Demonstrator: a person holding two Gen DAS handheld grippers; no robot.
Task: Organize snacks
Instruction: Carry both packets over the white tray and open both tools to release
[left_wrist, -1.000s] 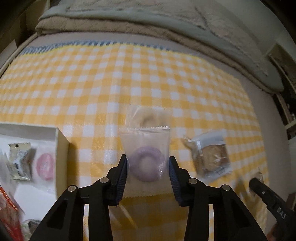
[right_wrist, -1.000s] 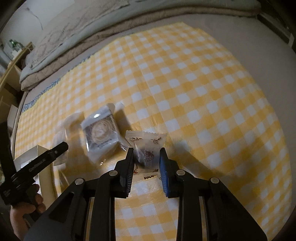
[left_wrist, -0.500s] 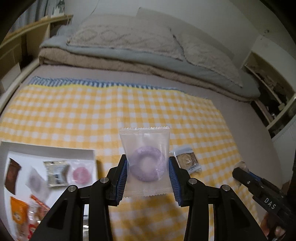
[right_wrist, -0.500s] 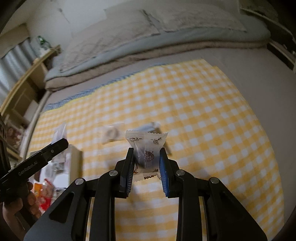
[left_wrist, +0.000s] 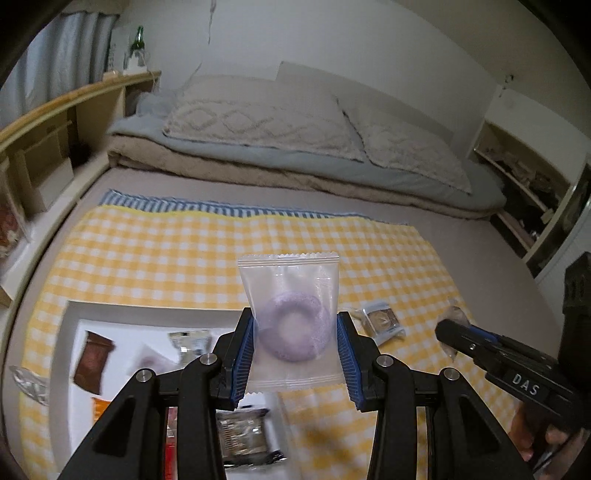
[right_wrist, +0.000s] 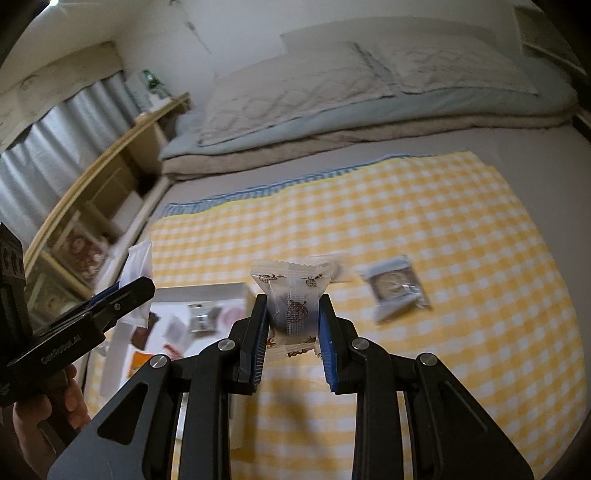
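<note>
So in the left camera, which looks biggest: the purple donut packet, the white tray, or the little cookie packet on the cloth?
1. white tray
2. purple donut packet, though it looks big partly because it is nearest the camera
3. cookie packet

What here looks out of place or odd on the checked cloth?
One clear-wrapped brown snack lies loose on the yellow checked cloth, apart from the white tray that holds the other snacks. Nothing looks spilled or damaged.

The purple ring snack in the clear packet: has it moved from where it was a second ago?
Yes. The purple ring snack, clamped in the left gripper, has been lifted off the yellow checked cloth and now hangs near the white box.
</note>
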